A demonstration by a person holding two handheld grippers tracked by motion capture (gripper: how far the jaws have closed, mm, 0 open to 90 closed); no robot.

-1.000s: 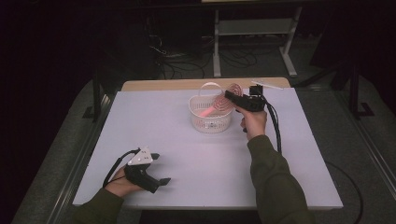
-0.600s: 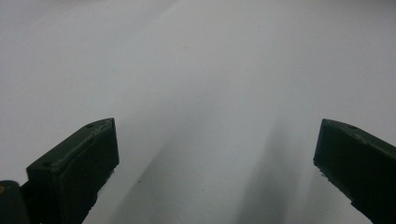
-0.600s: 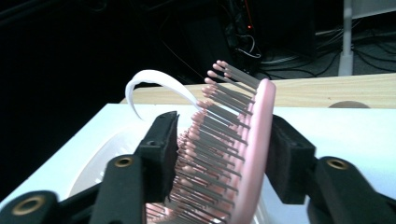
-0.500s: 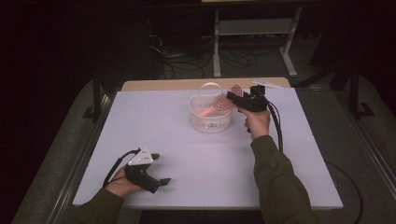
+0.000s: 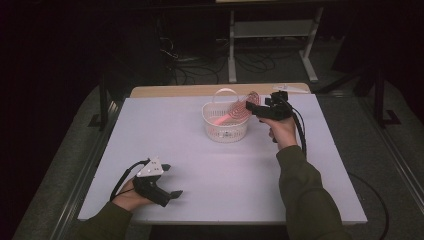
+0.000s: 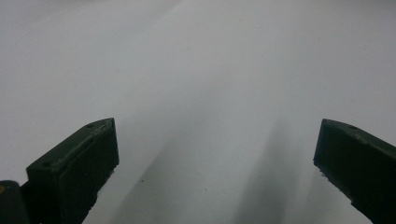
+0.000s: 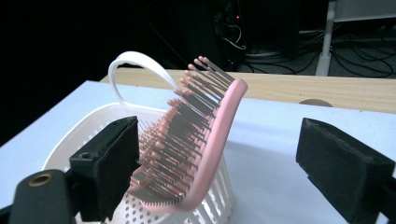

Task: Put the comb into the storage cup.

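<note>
Right gripper (image 7: 219,154), jaws just spreading, frees the pink hairbrush (image 7: 201,135) leaning in the white basket (image 5: 225,127), frame centre

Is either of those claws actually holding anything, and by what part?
Nothing. The right gripper has just opened around the brush leaning in the basket; the left gripper is open.

Dim lab or workshop, white worktable (image 5: 215,165), cables on floor (image 5: 200,62) (tangled), metal stand (image 5: 270,30) behind

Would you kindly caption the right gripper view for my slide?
Open right tongs flank a pink hairbrush leaning in a white basket.
</note>
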